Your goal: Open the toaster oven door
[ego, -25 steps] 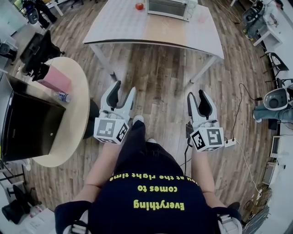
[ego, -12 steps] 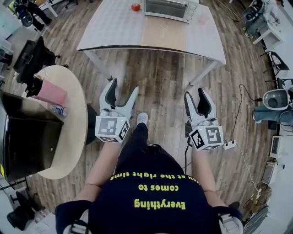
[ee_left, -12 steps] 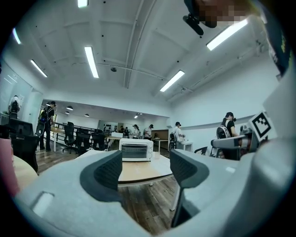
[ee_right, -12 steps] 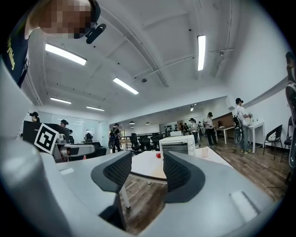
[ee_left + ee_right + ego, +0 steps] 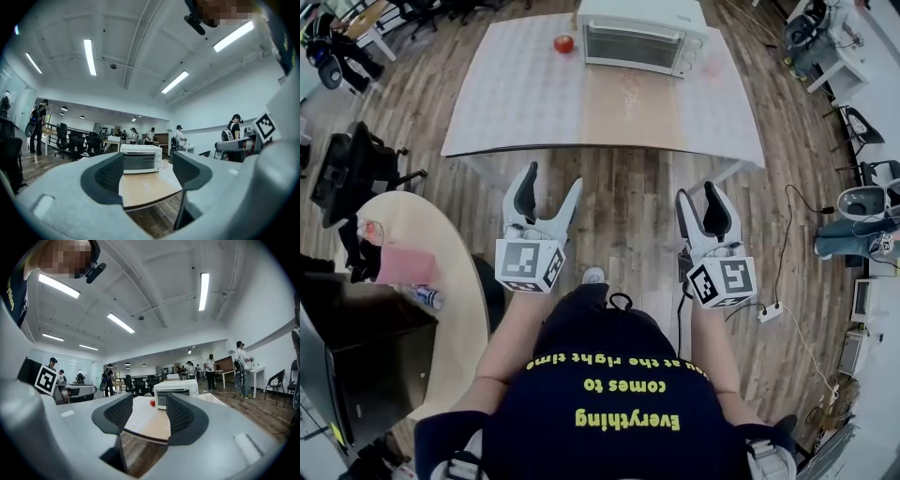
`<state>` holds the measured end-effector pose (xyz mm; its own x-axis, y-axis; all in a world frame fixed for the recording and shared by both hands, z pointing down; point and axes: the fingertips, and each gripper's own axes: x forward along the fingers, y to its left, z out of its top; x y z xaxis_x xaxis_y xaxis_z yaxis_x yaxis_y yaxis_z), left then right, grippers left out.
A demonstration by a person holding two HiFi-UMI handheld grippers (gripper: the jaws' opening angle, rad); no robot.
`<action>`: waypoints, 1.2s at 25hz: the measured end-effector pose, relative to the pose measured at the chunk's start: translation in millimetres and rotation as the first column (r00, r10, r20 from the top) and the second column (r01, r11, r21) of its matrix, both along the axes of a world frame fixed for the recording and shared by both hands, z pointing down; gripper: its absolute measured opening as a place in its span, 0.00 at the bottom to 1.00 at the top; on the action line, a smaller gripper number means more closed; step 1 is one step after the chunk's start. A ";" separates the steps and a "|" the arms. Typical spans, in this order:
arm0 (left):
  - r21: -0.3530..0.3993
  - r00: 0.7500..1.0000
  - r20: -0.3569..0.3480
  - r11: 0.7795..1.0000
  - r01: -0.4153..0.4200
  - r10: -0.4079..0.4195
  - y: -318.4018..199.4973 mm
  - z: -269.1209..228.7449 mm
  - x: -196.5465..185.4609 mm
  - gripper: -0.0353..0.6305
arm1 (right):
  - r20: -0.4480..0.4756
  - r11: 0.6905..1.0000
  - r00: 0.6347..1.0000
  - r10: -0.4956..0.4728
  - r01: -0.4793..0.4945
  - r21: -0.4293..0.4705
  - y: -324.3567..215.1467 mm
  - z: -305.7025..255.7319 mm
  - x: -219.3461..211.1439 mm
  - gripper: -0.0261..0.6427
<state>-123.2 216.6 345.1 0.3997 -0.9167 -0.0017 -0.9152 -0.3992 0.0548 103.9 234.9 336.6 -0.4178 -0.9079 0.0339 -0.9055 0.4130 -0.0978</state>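
Observation:
A white toaster oven stands at the far side of a long table, its glass door closed. It also shows in the left gripper view and in the right gripper view, still some way ahead. My left gripper is held over the wooden floor short of the table's near edge, its jaws opening with nothing between them. My right gripper is level with it to the right; its jaws are opening too and hold nothing.
A small red fruit lies left of the oven. At my left is a round table with a pink box and a bottle. A power strip lies on the floor at right. People stand farther back.
The table and oven have come nearer and the whole oven is in the head view. Both grippers' jaws have spread wider. The round table has slid back to my left.

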 end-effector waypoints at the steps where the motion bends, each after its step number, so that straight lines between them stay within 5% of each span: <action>1: 0.005 1.000 0.002 1.000 -0.004 0.004 -14.5 -2.1 -3.9 0.54 | 0.004 1.000 1.000 0.008 -0.008 0.008 -13.0 -2.8 -3.6 0.37; 13: -0.025 0.999 -0.002 0.999 0.040 -0.040 -128.1 13.2 -34.8 0.54 | -0.001 1.000 1.000 0.008 -0.008 -0.016 -127.9 5.8 -17.1 0.38; 30: -0.016 0.986 -0.007 0.986 0.168 -0.168 -345.1 5.8 8.0 0.54 | 0.006 0.986 0.986 -0.166 0.166 -0.001 -385.3 1.5 17.6 0.38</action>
